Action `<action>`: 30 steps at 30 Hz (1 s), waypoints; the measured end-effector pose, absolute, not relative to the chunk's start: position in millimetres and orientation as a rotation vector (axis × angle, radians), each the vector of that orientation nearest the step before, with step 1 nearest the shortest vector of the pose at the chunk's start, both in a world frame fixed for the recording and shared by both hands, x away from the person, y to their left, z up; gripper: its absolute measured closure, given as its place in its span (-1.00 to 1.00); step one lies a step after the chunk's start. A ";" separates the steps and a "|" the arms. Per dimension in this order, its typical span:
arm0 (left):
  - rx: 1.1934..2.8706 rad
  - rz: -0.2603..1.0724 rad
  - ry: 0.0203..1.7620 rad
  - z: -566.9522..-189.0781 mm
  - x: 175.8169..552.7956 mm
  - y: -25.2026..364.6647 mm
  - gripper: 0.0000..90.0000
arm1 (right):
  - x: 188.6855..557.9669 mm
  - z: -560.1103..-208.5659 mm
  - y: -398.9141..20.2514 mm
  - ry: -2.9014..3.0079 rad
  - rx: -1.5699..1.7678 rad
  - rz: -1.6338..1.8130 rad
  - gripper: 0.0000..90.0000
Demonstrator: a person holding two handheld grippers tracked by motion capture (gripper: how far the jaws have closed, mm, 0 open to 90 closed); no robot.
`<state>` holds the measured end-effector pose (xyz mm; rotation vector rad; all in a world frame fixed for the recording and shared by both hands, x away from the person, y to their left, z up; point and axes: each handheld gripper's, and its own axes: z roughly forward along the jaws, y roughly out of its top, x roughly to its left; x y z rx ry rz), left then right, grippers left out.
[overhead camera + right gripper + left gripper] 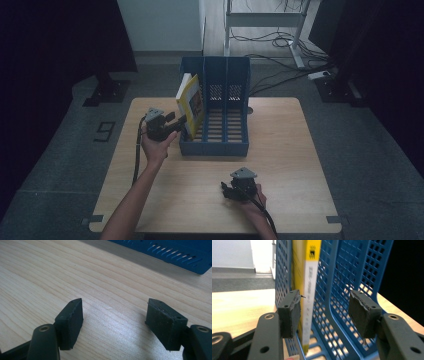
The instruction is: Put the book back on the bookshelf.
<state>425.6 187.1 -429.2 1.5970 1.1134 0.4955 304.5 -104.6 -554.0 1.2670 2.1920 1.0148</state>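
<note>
Left of centre in the high view, the left gripper (181, 121) sits at the front edge of a yellow book (191, 104), which leans toward the upper left in the leftmost slot of a blue file rack (235, 80) at the far middle of the worktop (295, 150). In the left gripper view the jaws stand well apart: the book's spine (310, 302) lies just beside the left-hand pad (291, 315), while the right-hand pad (362, 315) is well clear of it, with a rack divider (332, 290) between. No grip is on the book.

Judged risks: the book, tilted and unsupported, could tip further over the rack's outer wall or slide out of the slot if nudged. Should the jaws close here, the divider might be caught along with the spine, dragging the rack across the worktop.

At lower right of the high view, the right gripper (231, 190) rests low over bare wood, jaws parted and empty; it is too far off to steady the rack.
</note>
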 end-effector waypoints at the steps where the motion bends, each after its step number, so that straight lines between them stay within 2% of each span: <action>1: 1.609 0.489 1.105 -430.0 422.5 187.9 -0.03 | 304.5 -554.0 -104.6 2.192 1.267 1.015 -0.35; 13: 1.647 0.407 1.081 -442.2 389.8 205.1 -0.05 | 304.8 -554.1 -104.5 2.192 1.267 1.014 -0.35; 30: 1.773 0.328 1.070 -486.1 346.1 221.7 -0.07 | 305.3 -554.0 -104.7 2.192 1.273 1.017 -0.35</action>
